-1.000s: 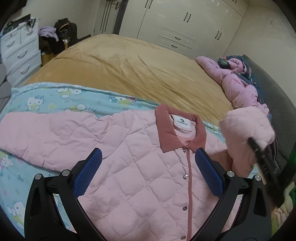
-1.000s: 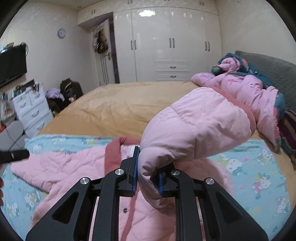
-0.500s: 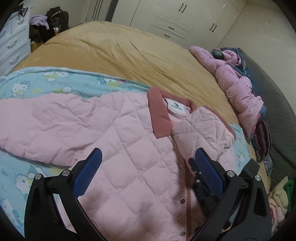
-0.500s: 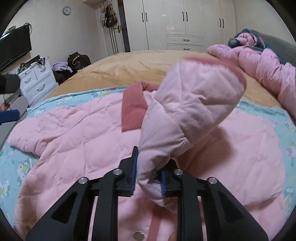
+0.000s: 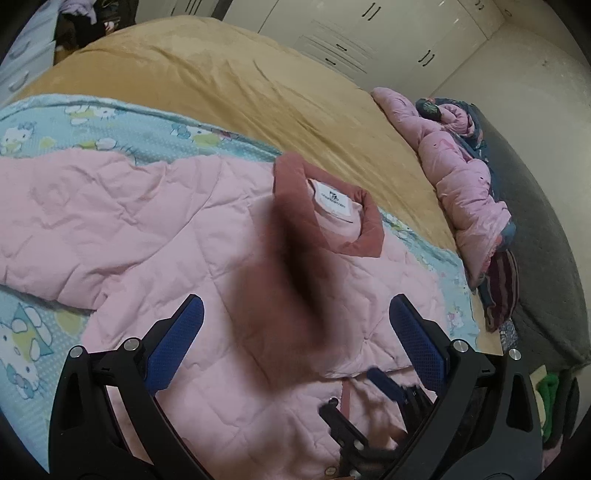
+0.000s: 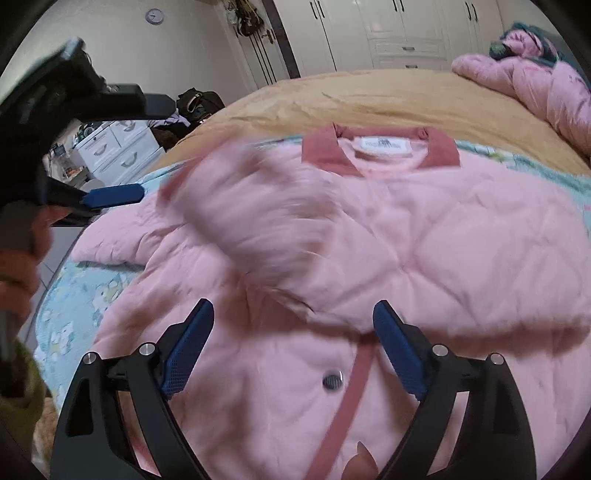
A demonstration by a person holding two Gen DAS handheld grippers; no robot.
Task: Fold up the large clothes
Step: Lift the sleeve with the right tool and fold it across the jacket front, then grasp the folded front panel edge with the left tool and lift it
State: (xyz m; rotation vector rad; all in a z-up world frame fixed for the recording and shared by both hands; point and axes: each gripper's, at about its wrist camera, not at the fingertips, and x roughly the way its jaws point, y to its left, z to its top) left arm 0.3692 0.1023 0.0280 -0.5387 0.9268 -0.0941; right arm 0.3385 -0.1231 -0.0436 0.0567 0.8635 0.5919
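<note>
We see the pink quilted jacket (image 5: 155,229) lying front-up on a light blue cartoon-print blanket (image 5: 122,125), which is spread over the tan bed (image 5: 229,74). Its dusty-rose collar (image 6: 321,149) lies toward the far side of the bed, with a white label (image 5: 334,201) showing inside the neck. One sleeve (image 6: 258,218) is caught in motion blur over the chest of the jacket, its rose cuff smeared across the left wrist view; we cannot tell whether it touches the body of the jacket. The other sleeve stretches flat across the blanket, away from the body.

Our left claw (image 5: 295,339) hangs over the jacket's front with its blue pads spread wide and nothing between them. Our right claw (image 6: 293,350) is likewise spread wide and empty, hovering above the rose placket (image 6: 351,398) and a metal snap (image 6: 332,380).

In the right wrist view the left claw shows at the left edge, gripped by a hand (image 6: 26,251). A second pink padded garment (image 5: 461,162) lies bunched near the bed's far corner, well apart from the jacket. White wardrobes (image 6: 388,33) and a white drawer unit (image 6: 114,151) stand beyond the bed
</note>
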